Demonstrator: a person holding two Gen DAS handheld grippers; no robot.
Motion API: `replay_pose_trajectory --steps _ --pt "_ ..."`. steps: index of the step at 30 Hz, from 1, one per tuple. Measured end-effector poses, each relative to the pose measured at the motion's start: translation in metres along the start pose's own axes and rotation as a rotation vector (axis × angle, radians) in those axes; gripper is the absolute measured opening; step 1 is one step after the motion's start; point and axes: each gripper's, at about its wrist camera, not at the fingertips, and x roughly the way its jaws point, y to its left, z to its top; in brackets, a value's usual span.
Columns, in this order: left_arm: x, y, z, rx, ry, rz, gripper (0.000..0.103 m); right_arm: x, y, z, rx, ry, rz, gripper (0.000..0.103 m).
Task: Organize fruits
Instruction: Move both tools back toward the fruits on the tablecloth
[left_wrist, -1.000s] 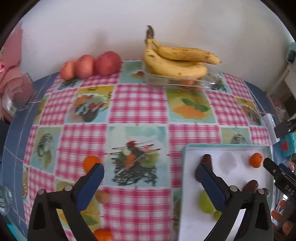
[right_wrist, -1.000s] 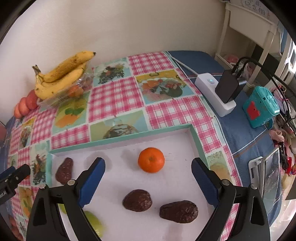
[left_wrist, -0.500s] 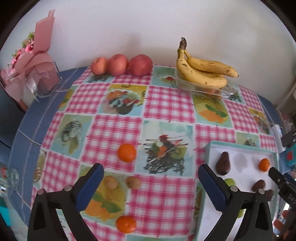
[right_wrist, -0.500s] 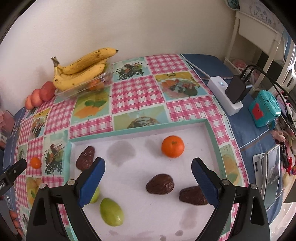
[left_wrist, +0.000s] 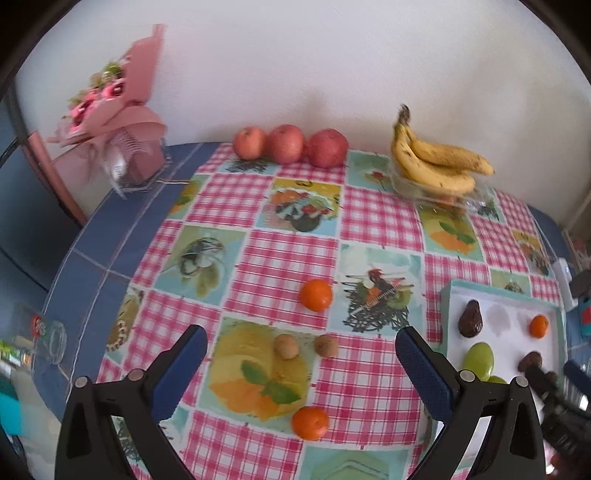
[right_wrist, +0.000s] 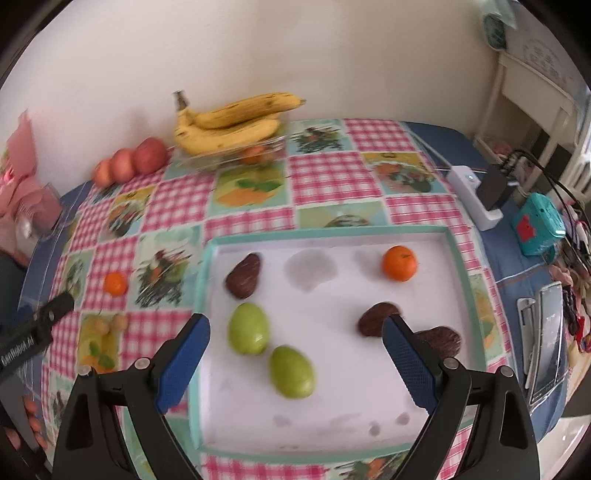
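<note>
Left gripper (left_wrist: 299, 358): fingers spread wide, empty, hanging above the loose fruit on the surface (left_wrist: 380, 221). Two oranges (left_wrist: 315, 294) (left_wrist: 310, 422) and two small brown fruits (left_wrist: 285, 346) (left_wrist: 326, 345) lie apart on the cloth, not yet sorted.

Right gripper (right_wrist: 295, 347): fingers likewise wide and empty, above the tray (right_wrist: 207, 280). Tray holds an orange (right_wrist: 400, 263), two green fruits (right_wrist: 248, 328) (right_wrist: 291, 371) and three dark ones (right_wrist: 243, 276), like near like, so likely the collection point.

Judgement: left side is placed to fetch, probably an orange.
</note>
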Motion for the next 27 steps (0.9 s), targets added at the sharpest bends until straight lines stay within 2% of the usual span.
replay_pose_trajectory --steps 4,10,15,23,27 --pt "-0.013 0.012 0.001 -0.021 -0.067 0.058 0.103 0.000 0.020 -0.007 -0.050 0.010 0.006 0.095" --pt "-0.017 0.036 0.005 -0.135 -0.081 0.143 0.103 0.000 0.038 -0.006 -0.051 0.013 0.047 0.095" --pt "-0.014 0.059 0.003 -0.244 -0.069 0.121 0.103 0.008 0.057 -0.007 -0.073 0.040 0.064 0.095" --pt "-0.005 0.080 0.001 -0.227 -0.027 0.223 0.103 0.013 0.083 -0.010 -0.100 0.058 0.093 0.095" --pt "0.001 0.090 0.000 -0.174 -0.002 0.303 0.103 0.016 0.092 -0.011 -0.106 0.065 0.101 0.095"
